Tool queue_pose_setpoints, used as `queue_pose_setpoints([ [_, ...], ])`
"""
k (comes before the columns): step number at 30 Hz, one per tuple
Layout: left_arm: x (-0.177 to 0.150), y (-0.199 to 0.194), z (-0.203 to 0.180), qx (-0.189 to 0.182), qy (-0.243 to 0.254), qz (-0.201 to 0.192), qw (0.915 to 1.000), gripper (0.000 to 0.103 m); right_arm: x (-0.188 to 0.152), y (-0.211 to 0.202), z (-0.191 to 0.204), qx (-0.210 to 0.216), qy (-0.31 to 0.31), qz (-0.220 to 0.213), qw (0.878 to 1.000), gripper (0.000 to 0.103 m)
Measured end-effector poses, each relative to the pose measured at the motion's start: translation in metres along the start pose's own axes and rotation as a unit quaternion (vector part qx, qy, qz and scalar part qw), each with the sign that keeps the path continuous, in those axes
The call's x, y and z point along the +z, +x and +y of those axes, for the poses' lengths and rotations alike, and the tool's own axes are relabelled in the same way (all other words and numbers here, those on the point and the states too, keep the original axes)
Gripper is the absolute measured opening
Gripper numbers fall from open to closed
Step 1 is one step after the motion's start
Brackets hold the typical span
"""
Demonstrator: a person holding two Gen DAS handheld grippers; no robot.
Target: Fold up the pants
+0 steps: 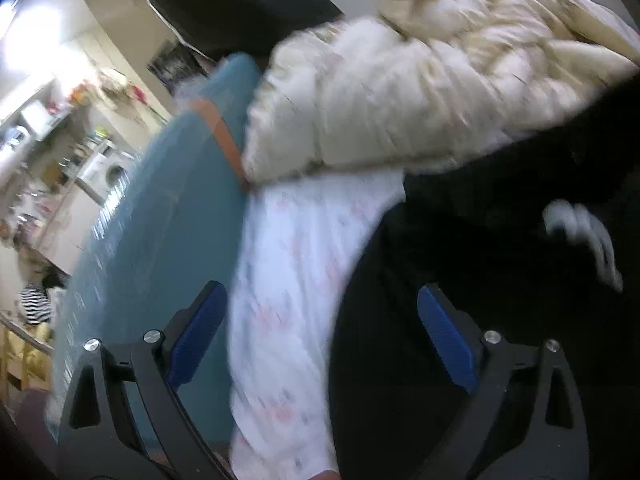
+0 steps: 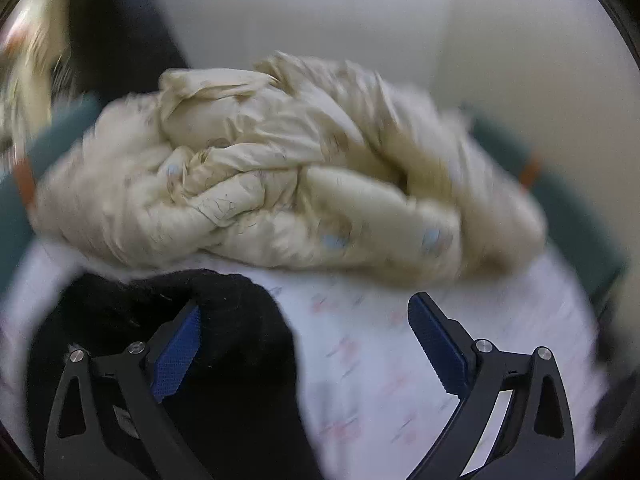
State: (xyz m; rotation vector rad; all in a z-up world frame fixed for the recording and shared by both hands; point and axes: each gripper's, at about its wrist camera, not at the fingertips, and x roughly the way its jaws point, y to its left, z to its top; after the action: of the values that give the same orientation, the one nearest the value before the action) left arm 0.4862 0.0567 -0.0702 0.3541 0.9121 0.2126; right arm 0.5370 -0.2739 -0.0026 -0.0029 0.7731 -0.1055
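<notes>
In the left wrist view, a teal padded edge (image 1: 160, 216) runs down the left side, a white sheet with faint pink print (image 1: 288, 272) lies beside it, and the black pants (image 1: 480, 300) spread over the right part of that sheet. A crumpled cream quilt (image 1: 400, 92) is heaped behind both. The left tongs (image 1: 320, 332) stand spread wide above the line where sheet meets pants, with nothing pinched between the blue pads. A small white patch, perhaps a label, shows on the dark cloth at far right, too blurred to name. In the right wrist view the same black pants (image 2: 224, 340) bunch at lower left, touching the left finger of the right tongs (image 2: 308, 340), which are likewise spread wide and grip nothing; the printed sheet (image 2: 380, 360) lies bare between the fingers, and the quilt (image 2: 280, 176) sits beyond. Judging by the rumpled heap, no tidy fold is visible: the pants look loose on the bed, so smoothing and folding seem largely still to do, though blur hides their outline.
</notes>
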Motion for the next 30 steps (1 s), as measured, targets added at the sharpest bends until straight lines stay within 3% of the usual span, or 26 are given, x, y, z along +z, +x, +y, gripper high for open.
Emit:
queue_pose_setpoints([
  [2, -0.030, -0.019, 0.001, -0.033, -0.024, 0.012, 0.9991, 0.095, 0.004, 0.016, -0.014, 0.054, 0.053, 0.107, 0.991, 0.103],
  [3, -0.042, -0.028, 0.000, -0.057, -0.032, 0.019, 0.9977, 0.095, -0.001, 0.030, -0.014, 0.066, 0.061, 0.188, 0.978, 0.103],
  [4, -0.059, -0.042, -0.001, -0.081, -0.040, 0.023, 0.9956, 0.095, -0.008, 0.035, -0.010, 0.058, 0.058, 0.233, 0.969, 0.103],
  [5, -0.075, -0.054, -0.002, -0.099, -0.042, 0.027, 0.9939, 0.095, -0.012, 0.033, -0.004, 0.059, 0.043, 0.243, 0.967, 0.103],
  [7, -0.113, -0.082, -0.004, -0.136, -0.041, 0.034, 0.9893, 0.095, -0.017, 0.014, 0.016, 0.071, -0.004, 0.211, 0.975, 0.103],
  [9, -0.152, -0.106, -0.007, -0.158, -0.035, 0.051, 0.9855, 0.095, -0.026, 0.001, 0.029, 0.092, -0.025, 0.210, 0.973, 0.103],
  [13, -0.213, -0.136, -0.003, -0.164, -0.042, 0.089, 0.9815, 0.095, -0.054, -0.047, 0.038, 0.064, -0.082, 0.179, 0.978, 0.103],
  [16, -0.252, -0.155, 0.011, -0.176, -0.086, 0.120, 0.9732, 0.095, -0.089, -0.085, 0.028, 0.072, -0.095, 0.177, 0.977, 0.103],
  [20, -0.297, -0.185, 0.026, -0.187, -0.134, 0.153, 0.9610, 0.095, -0.147, -0.136, -0.009, 0.072, -0.083, 0.179, 0.978, 0.103],
  [26, -0.364, -0.246, 0.046, -0.207, -0.191, 0.148, 0.9480, 0.095, -0.261, -0.206, -0.067, 0.080, -0.024, 0.208, 0.975, 0.103],
  [28, -0.385, -0.258, 0.044, -0.210, -0.192, 0.150, 0.9470, 0.095, -0.295, -0.221, -0.079, 0.079, 0.000, 0.228, 0.970, 0.103],
  [30, -0.400, -0.265, 0.040, -0.197, -0.177, 0.150, 0.9525, 0.095, -0.327, -0.236, -0.085, 0.088, 0.021, 0.242, 0.966, 0.103],
])
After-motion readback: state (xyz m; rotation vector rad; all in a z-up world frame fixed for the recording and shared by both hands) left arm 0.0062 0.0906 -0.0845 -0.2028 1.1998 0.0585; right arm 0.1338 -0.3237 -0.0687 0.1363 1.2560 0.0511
